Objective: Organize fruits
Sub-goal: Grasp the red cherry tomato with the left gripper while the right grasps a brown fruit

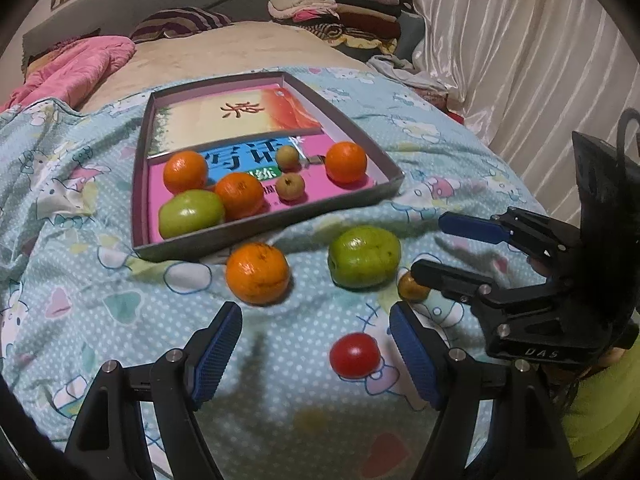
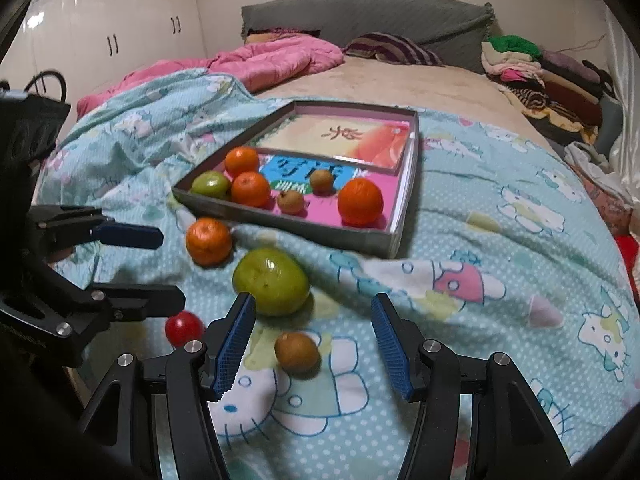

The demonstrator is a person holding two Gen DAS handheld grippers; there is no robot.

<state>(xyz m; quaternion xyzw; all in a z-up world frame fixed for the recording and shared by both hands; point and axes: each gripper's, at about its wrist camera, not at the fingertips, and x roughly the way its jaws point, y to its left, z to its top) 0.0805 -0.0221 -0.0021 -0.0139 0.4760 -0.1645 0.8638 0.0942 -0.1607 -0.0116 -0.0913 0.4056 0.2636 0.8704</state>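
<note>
- right hand-held gripper point(image 2: 312, 344) gaping wide, small brown fruit point(image 2: 297, 352) lying between its fingers
- left hand-held gripper point(image 1: 316, 352) also gaping, red tomato point(image 1: 354, 355) sitting just inside right finger

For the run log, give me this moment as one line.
left gripper: open, empty | right gripper: open, around small brown fruit | tray: six fruits | blanket: four loose

Bed point(image 2: 400, 80) covered by blue cartoon quilt point(image 2: 500, 240). On quilt: grey tray point(image 2: 288, 228) beyond fingers; orange point(image 1: 257, 273) and green fruit point(image 1: 364, 257) just ahead of left fingers point(image 1: 218, 354); red tomato point(image 1: 354, 355) between them; brown fruit point(image 2: 296, 352) between right fingers point(image 2: 234, 346). Pink blanket point(image 2: 280, 60), folded clothes point(image 2: 540, 76) far behind.
</note>
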